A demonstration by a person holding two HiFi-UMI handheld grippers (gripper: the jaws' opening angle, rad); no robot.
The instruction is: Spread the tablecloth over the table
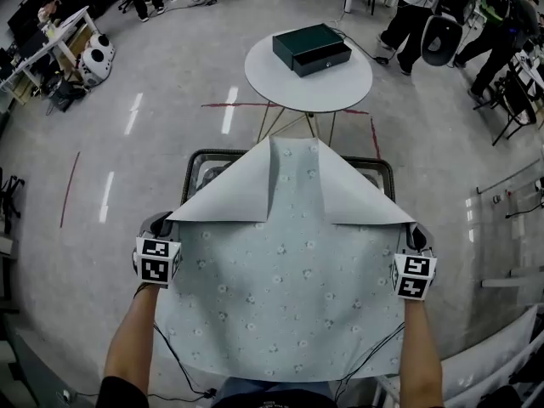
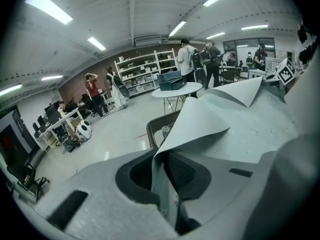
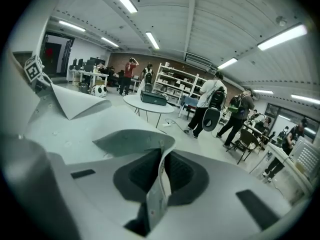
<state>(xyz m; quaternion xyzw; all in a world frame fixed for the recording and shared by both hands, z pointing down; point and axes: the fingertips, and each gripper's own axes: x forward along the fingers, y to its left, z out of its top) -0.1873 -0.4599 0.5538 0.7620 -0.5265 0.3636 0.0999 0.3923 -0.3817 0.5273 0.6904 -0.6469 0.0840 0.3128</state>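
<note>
Tablecloth (image 1: 289,279): thin matt cloth, smooth, with a faint flower print on top and a plain grey underside at the folded-back corners. Table (image 1: 221,152) rim looks like dark tubular metal, slightly glossy; floor (image 1: 170,100) is smooth and shiny and mirrors the ceiling lights. Left gripper (image 2: 163,180) and right gripper (image 3: 160,180) bodies are matt grey plastic, pads (image 2: 184,171) dark and ribbed.

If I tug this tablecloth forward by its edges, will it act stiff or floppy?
Probably fairly stiff for cloth: the tablecloth has far corners folded back as flat, crisp flaps. Likely light: edge pinches in the left gripper and right gripper alone hold it spread. Looks smooth, so it may slide easily.
</note>
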